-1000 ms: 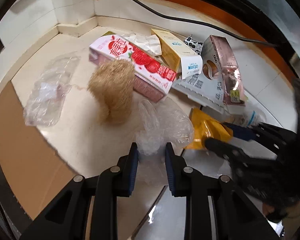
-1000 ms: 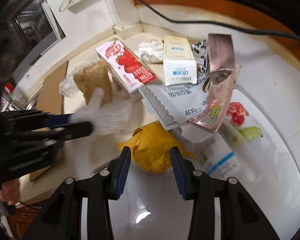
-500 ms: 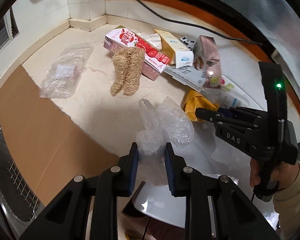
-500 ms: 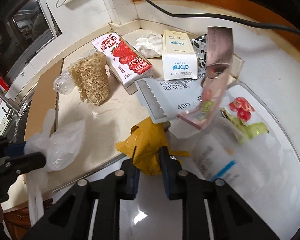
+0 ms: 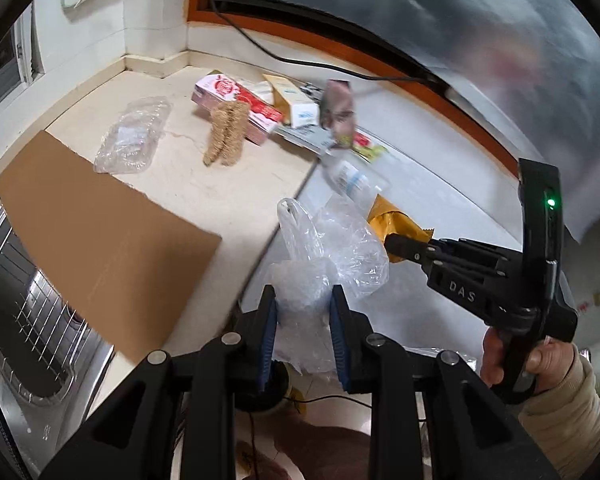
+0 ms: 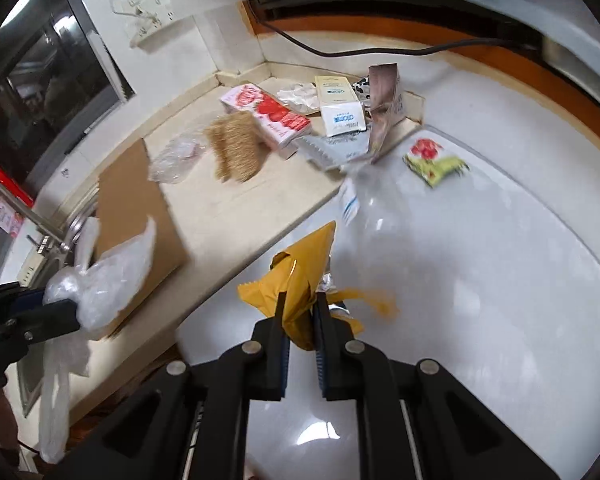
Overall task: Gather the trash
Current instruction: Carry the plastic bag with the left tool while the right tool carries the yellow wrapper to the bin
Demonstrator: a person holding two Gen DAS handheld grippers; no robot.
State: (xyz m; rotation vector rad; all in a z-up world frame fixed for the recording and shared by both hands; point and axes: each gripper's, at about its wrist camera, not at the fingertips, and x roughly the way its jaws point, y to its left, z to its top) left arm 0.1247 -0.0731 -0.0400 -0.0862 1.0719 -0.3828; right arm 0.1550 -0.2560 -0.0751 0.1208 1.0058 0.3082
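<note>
The left gripper (image 5: 303, 316) is clamped on a bunched clear plastic bag (image 5: 324, 256), which puffs up past its fingertips and also trails below them. The right gripper (image 6: 300, 320) is pinched nearly together on a crumpled yellow wrapper (image 6: 296, 280), held clear of the white surface beneath it. In the left wrist view the right gripper (image 5: 396, 246) sits just to the right of the bag, its tip carrying the wrapper (image 5: 396, 224) close beside the plastic.

Ahead of both grippers, well apart from them, the rest of the trash lies on the counter (image 5: 220, 184): a strawberry carton (image 6: 266, 114), a white box (image 6: 340, 108), a fibrous scrubber (image 6: 236, 148), a clear plastic tray (image 5: 134, 138), a pinkish packet (image 6: 384, 108) and a small fruit-printed sachet (image 6: 434, 160). A cardboard sheet (image 5: 100, 236) lies to the left, over the sink edge.

The likely trouble is the bag: it is gripped as a wad, so its mouth may not be open to take the wrapper, and the wrapper could fall to the floor below. Thin film may also slide out of the pads. The wrapper is held by a fold only and could slip free if swung.
</note>
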